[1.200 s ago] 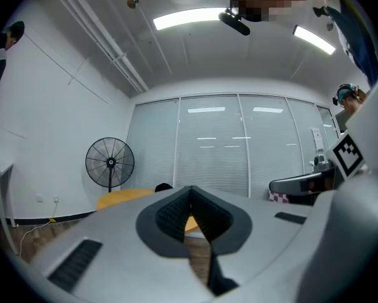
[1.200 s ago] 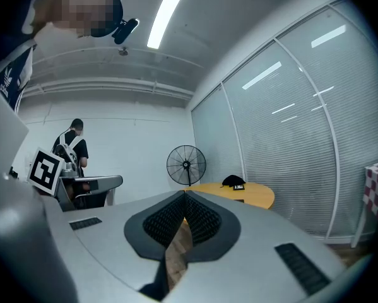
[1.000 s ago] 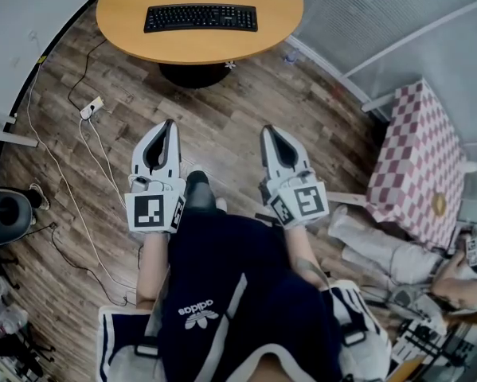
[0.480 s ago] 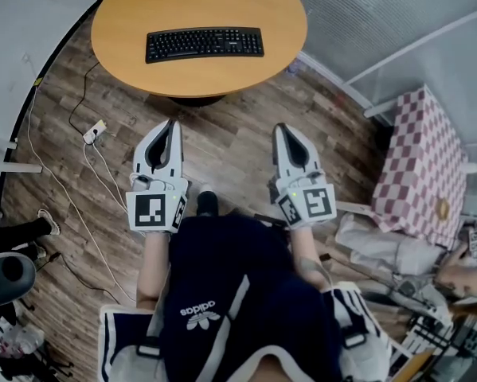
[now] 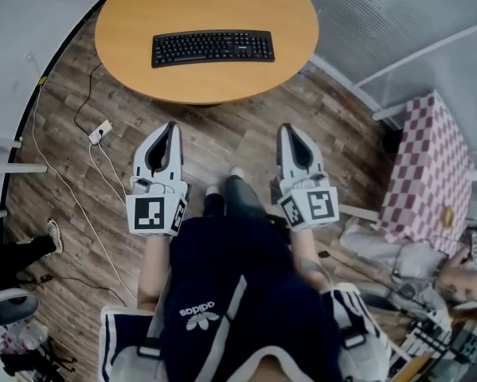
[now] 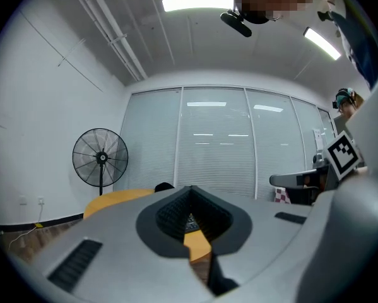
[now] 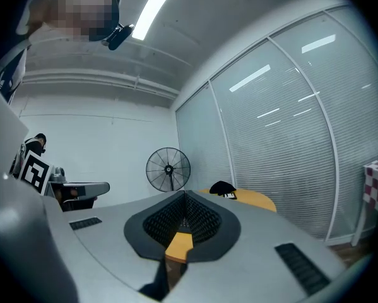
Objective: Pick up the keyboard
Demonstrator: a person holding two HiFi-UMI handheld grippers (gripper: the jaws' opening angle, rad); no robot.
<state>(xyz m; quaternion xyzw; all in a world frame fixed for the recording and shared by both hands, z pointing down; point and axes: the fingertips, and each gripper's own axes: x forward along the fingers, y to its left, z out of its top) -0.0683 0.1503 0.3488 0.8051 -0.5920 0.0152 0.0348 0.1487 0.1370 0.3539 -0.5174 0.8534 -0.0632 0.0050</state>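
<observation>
- Black flat computer keyboard (image 5: 213,48): lies lengthwise near the middle of the round light-wood table (image 5: 134,14); nothing touches it.
- White two-jaw left gripper (image 5: 170,127): jaws pressed together with nothing between them. It is held level over the wood-plank floor (image 5: 222,138), short of the table's near edge and well apart from the keyboard, in line with the keyboard's left end.
- White two-jaw right gripper (image 5: 289,129): jaws likewise together and empty. It is level with the left gripper and points just past the keyboard's right end.
</observation>
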